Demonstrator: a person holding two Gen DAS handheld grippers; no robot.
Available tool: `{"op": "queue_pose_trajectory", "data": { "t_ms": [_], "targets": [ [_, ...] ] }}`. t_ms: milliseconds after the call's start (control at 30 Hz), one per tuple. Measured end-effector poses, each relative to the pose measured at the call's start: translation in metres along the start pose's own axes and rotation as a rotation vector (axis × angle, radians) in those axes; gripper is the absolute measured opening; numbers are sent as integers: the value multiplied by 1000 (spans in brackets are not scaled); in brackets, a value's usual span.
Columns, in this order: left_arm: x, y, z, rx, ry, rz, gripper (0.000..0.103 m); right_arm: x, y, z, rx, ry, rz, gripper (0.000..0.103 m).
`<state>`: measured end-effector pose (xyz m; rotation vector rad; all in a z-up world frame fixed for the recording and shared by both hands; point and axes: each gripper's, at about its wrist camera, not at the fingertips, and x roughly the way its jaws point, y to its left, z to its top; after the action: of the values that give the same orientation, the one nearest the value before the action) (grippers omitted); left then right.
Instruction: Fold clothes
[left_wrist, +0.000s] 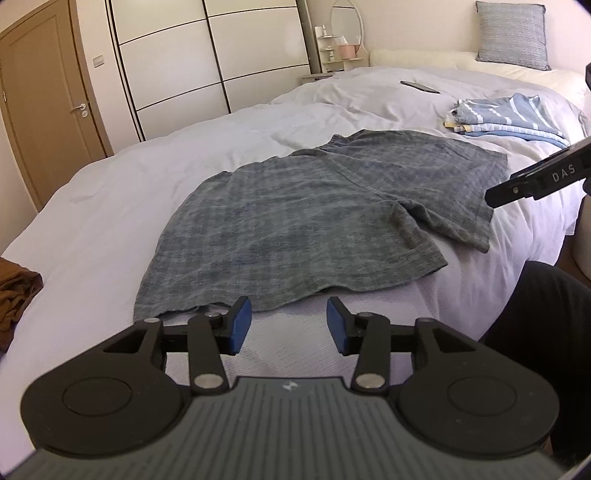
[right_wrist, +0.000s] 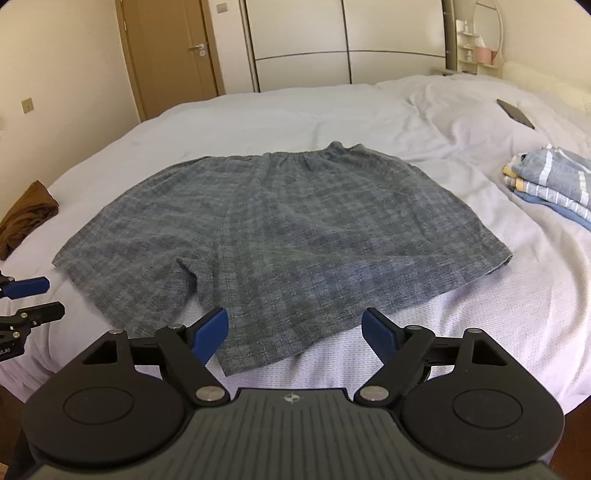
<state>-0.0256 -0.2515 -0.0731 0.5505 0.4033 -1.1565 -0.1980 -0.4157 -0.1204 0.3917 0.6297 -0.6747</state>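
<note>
The shorts (right_wrist: 280, 236) are lying flat in the middle of the bed (right_wrist: 295, 110), waistband toward the far edge and leg hems toward the near edge. The folded stack of clothes (right_wrist: 554, 181) is sitting to their right, near the bed's right edge, with the phone (right_wrist: 515, 113) lying behind it, farther toward the head of the bed. The crumpled garment (right_wrist: 26, 214) is lying at the left edge. The pillow (left_wrist: 511, 35) is leaning at the head of the bed. Beyond the far edge, the wardrobe (right_wrist: 347, 40) is standing, with the door (right_wrist: 173, 48) to its left.
</note>
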Motion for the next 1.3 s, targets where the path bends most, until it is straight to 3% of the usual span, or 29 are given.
{"op": "queue_pose_trajectory", "data": {
  "t_ms": [400,567,833,1033,1233,1300],
  "targets": [
    [-2,9,-8,-1,-1,6,42,-3,15,9,-39,0,2,86],
    [-6,32,-8,71,0,32,43,-6,31,14,-86,-17,15,86],
    [-16,108,6,245,-1,67,43,6,124,24,-392,-54,112,86],
    [-18,144,12,325,-15,70,50,39,202,27,-580,-25,180,82],
    [-13,172,6,346,-5,75,54,73,271,28,-723,-34,235,65],
    [-11,178,2,353,1,69,55,87,290,25,-777,-41,227,54]
  ]
}}
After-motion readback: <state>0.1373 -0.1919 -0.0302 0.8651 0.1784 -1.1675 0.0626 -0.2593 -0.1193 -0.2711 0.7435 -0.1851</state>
